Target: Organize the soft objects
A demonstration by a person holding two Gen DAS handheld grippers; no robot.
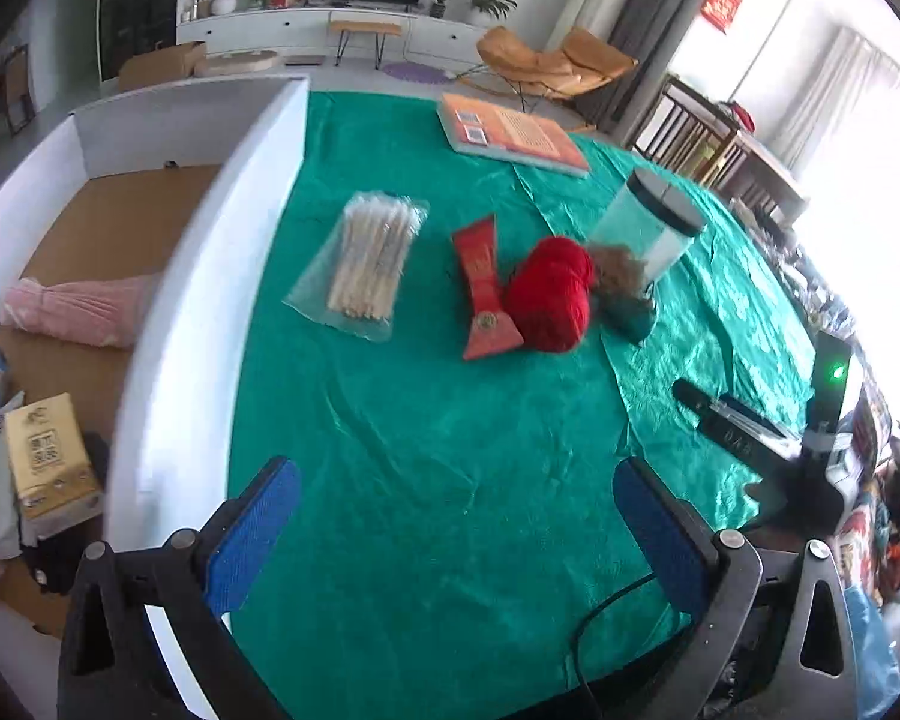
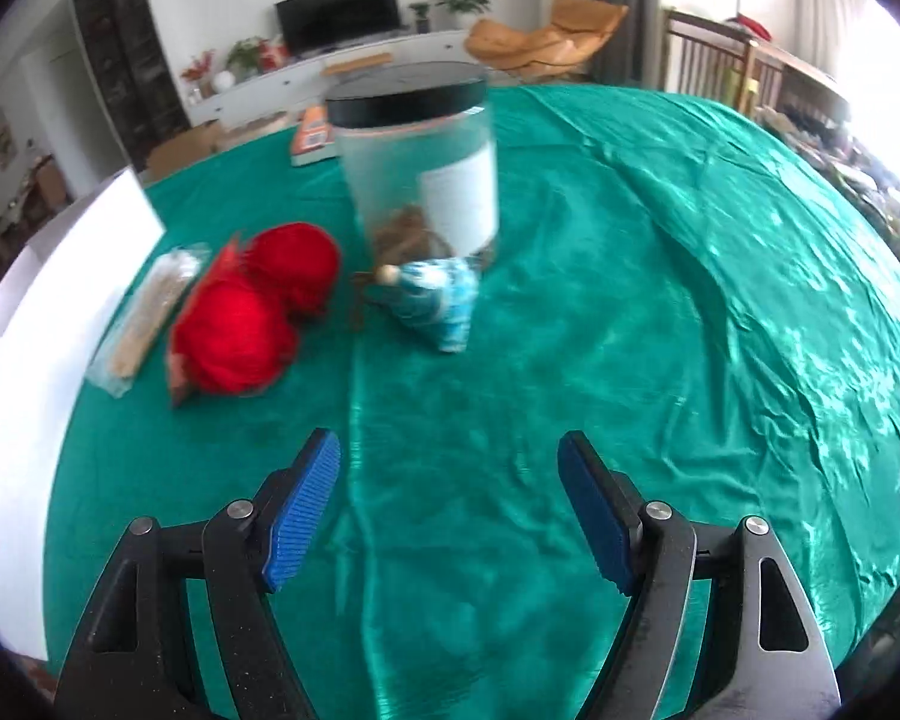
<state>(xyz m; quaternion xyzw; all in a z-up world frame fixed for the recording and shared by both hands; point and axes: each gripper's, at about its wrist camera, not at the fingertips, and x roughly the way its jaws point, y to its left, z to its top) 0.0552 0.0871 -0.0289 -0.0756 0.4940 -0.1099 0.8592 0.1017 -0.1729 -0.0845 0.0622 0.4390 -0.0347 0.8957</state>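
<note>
Left hand-held gripper [image 1: 456, 498] wide open, empty; right hand-held gripper [image 2: 449, 480] open, empty

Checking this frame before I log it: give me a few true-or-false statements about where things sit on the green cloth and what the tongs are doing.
1. Both tongs, left and right, are open with nothing between them. True.
2. The clear plastic jar with the black lid lies on its side. False: it stands upright.
3. The red yarn ball rests against the flat red pouch. True.
4. The orange book is inside the white-walled cardboard box. False: it lies on the green tablecloth.
5. The clear packet of wooden sticks lies between the box and the pouch. True.
</note>
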